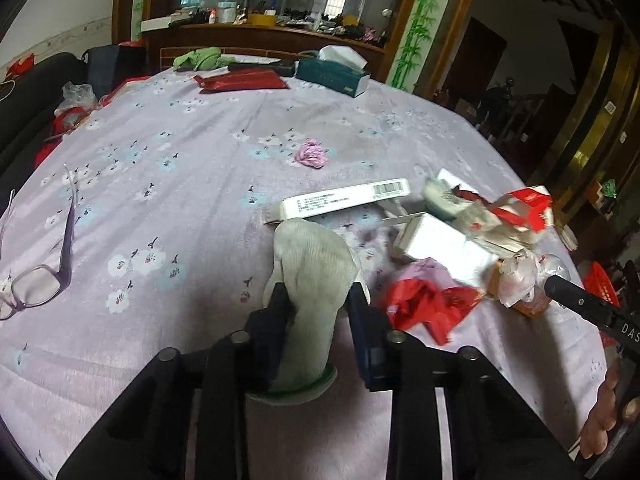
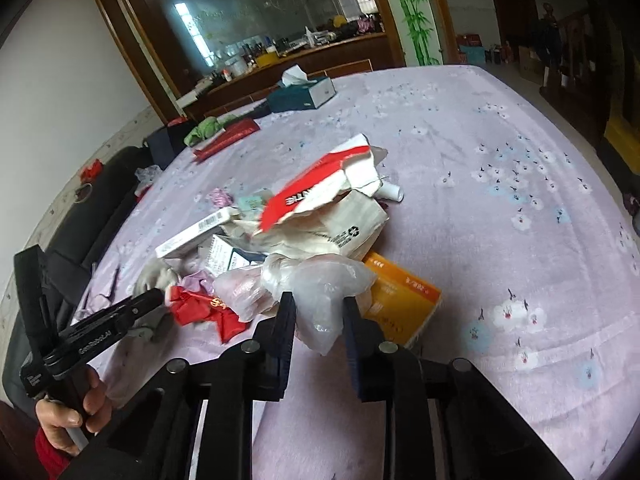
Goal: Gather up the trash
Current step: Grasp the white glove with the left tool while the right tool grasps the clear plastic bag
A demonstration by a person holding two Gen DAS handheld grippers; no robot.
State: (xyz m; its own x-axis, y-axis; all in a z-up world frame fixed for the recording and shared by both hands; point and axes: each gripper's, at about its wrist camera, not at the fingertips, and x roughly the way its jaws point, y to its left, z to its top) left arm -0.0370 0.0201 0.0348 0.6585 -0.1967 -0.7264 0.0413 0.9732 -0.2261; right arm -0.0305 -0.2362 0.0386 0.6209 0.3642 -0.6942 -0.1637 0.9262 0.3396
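A heap of trash lies on the lilac flowered tablecloth (image 1: 200,152): a torn red-and-white carton (image 2: 316,192), an orange box (image 2: 404,300), a red wrapper (image 2: 204,308) and a long white barcode box (image 1: 348,200). A crumpled pink paper (image 1: 312,155) sits apart, farther back. My left gripper (image 1: 318,300) is shut on a whitish glove with a green cuff (image 1: 312,268), at the heap's left edge. My right gripper (image 2: 319,312) is shut on a clear plastic bag (image 2: 320,284) at the heap's near side, beside the orange box.
Eyeglasses (image 1: 36,288) lie at the table's left edge. At the far end are a teal tissue box (image 1: 332,74), a red packet (image 1: 240,80) and a green cloth (image 1: 200,59). A dark sofa (image 2: 100,200) runs along the left. A hand (image 2: 72,412) holds the left gripper.
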